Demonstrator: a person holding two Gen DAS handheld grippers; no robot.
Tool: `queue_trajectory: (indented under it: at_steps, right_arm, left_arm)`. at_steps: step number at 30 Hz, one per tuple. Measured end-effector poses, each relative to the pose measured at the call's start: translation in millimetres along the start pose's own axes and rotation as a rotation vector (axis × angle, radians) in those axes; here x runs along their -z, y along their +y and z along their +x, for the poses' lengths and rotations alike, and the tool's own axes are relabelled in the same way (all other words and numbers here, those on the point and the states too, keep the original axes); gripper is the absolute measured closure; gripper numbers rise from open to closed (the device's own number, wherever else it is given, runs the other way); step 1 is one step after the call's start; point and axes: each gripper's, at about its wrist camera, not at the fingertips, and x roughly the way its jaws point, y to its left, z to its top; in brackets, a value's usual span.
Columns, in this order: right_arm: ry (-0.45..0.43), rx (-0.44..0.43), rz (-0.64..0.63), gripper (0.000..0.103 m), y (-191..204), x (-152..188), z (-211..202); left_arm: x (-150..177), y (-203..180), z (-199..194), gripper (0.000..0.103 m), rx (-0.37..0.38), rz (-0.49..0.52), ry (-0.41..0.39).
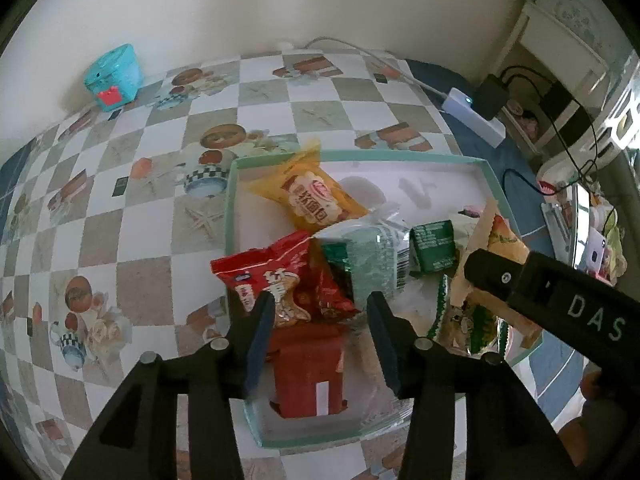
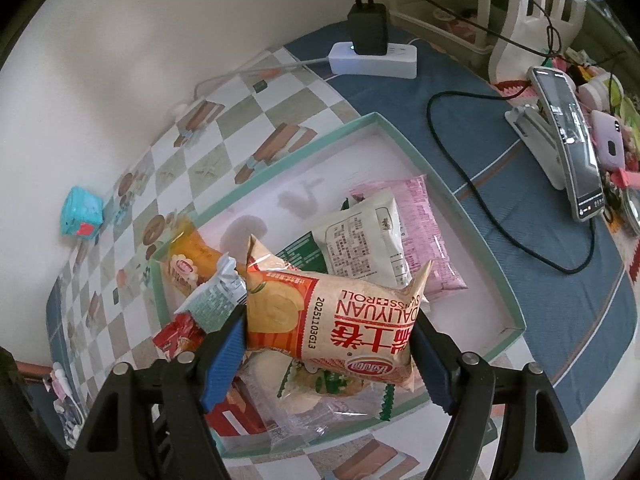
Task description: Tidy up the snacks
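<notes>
Right claw (image 2: 328, 344): clamped on a swiss roll packet (image 2: 332, 320), held above the tray (image 2: 500, 276).
Packet print: "DALIYUAN SWISS ROLL", "20251103G13".
Left claw (image 1: 320, 312): jaws apart, holding nothing, over a red snack bag (image 1: 276, 280) in the tray.
Right claw's casing: "DAS".

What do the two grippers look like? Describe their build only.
Both are matte black plastic frames with triangular cut-outs and round silver pivot pins. The left gripper has dark blue pads on its fingers; the right gripper has brighter blue ridged pads. In the left view, the right gripper's side shows white letters "DAS". No cables or sleeves show.
</notes>
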Motion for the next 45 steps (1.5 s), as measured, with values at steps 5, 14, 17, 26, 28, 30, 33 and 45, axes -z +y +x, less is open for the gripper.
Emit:
queue_trajectory:
  at_steps: [5,14,17,26,28,30,33,45]
  right_arm:
    - [0.006,0.007,-0.021,0.023,4,1,2]
    - [0.022,0.008,-0.043,0.022,10,3,6]
    - [0.023,0.012,-0.054,0.021,12,4,7]
    - [0.008,0.019,-0.091,0.016,19,8,5]
    - [0.006,0.024,-0.100,0.015,20,10,5]
    - [0.003,0.032,-0.113,0.015,23,12,5]
    - [-0.001,0.039,-0.129,0.015,26,15,5]
    - [-0.058,0.031,-0.221,0.000,44,37,-6]
  left_arm:
    - [-1,13,-7,0.040,-0.036,-0.040,-0.011]
    - [2,53,-16,0.035,-0.170,-0.167,0.009]
    - [4,70,-20,0.023,-0.199,-0.233,0.007]
    - [13,101,-21,0.015,-0.245,-0.344,0.021]
    - [16,104,-22,0.012,-0.249,-0.355,0.020]
    - [18,107,-23,0.012,-0.257,-0.360,0.017]
    - [22,111,-26,0.012,-0.269,-0.368,0.011]
    - [46,130,-36,0.011,-0.314,-0.398,0.006]
